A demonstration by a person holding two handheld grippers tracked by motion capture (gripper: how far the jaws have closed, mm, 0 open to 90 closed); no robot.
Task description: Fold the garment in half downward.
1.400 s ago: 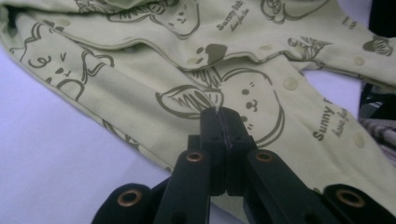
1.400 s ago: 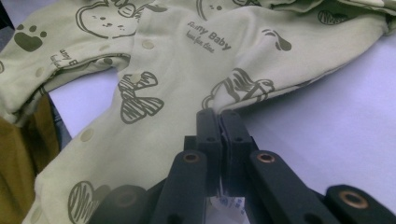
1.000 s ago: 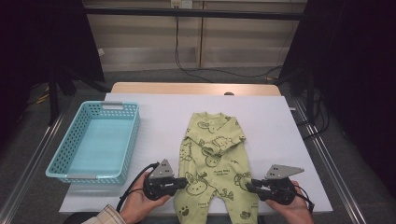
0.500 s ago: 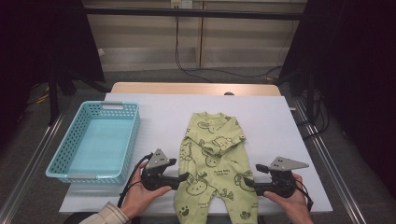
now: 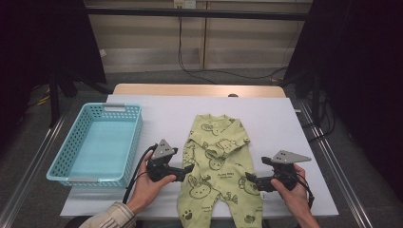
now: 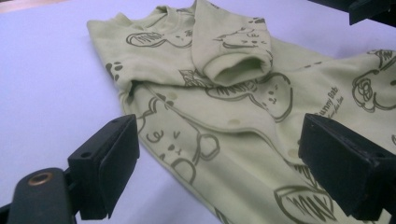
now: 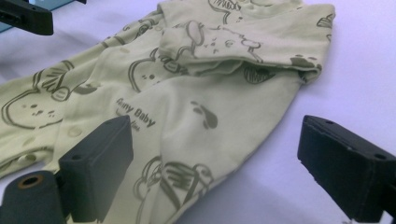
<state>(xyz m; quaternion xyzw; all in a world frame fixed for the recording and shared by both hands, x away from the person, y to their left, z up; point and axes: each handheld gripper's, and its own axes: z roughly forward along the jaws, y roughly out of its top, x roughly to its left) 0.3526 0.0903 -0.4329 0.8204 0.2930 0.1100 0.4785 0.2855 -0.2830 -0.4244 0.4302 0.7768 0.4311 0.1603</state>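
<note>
A light green baby romper (image 5: 218, 161) with dark bear prints lies flat on the white table (image 5: 161, 114), sleeves folded across its chest and legs toward me. My left gripper (image 5: 189, 167) points at the romper's left edge at hip height. Its jaws have just been opening and stand wide in the left gripper view (image 6: 224, 168), the cloth (image 6: 233, 93) lying untouched ahead and below. My right gripper (image 5: 249, 178) points at the right edge by the leg. It too has just been opening and stands wide (image 7: 224, 170) over the cloth (image 7: 210, 102), gripping nothing.
A light blue plastic basket (image 5: 95, 142) stands empty at the table's left side, close to my left hand. A wooden strip (image 5: 199, 89) runs along the far edge of the table. Metal rails flank the table on both sides.
Both grippers have slid a little farther from me along the romper's sides. Their jaws, nearly closed a second ago, now stand wide. The romper lies as before.
</note>
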